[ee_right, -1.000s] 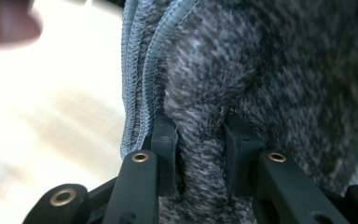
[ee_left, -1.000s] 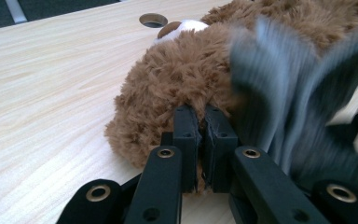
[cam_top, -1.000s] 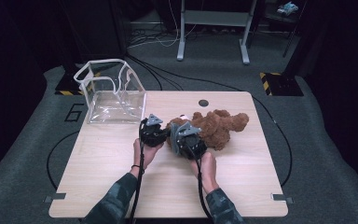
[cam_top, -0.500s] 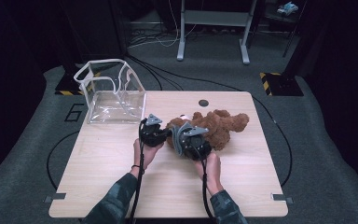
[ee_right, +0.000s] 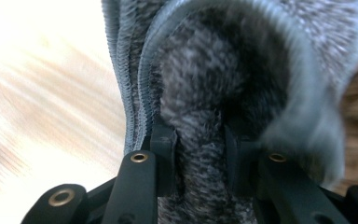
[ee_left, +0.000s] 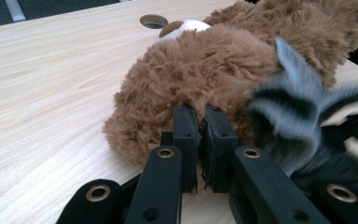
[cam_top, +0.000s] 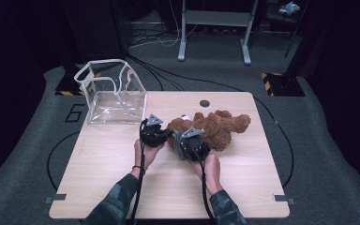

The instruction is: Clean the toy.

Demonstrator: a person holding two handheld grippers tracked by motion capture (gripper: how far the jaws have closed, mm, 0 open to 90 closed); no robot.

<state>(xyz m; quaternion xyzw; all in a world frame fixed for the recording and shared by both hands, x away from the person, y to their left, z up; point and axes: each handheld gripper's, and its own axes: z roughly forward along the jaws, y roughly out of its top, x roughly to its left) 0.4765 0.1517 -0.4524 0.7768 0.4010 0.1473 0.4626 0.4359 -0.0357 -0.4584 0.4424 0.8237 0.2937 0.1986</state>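
A brown teddy bear (cam_top: pixel 220 126) lies on its side on the wooden table (cam_top: pixel 122 187), head toward my grippers. My left gripper (ee_left: pixel 202 121) is shut on a tuft of fur at the bear's (ee_left: pixel 205 65) head; in the high view the left gripper (cam_top: pixel 168 134) sits at the bear's left end. My right gripper (ee_right: pixel 199 135) is shut on a fold of a grey knit garment (ee_right: pixel 205 70) with a ribbed hem. In the high view that right gripper (cam_top: pixel 187 142) holds the garment (cam_top: pixel 177 140) right at the bear's head. The blurred garment (ee_left: pixel 293 107) also shows beside the bear.
A clear plastic bag (cam_top: pixel 112 96) stands open at the table's back left corner. A round cable hole (cam_top: pixel 205 103) sits near the back edge. Bare wood lies in front of and to the right of the hands.
The right gripper has shifted a little with the grey garment beside the bear's head. The left gripper has stayed put on the fur.
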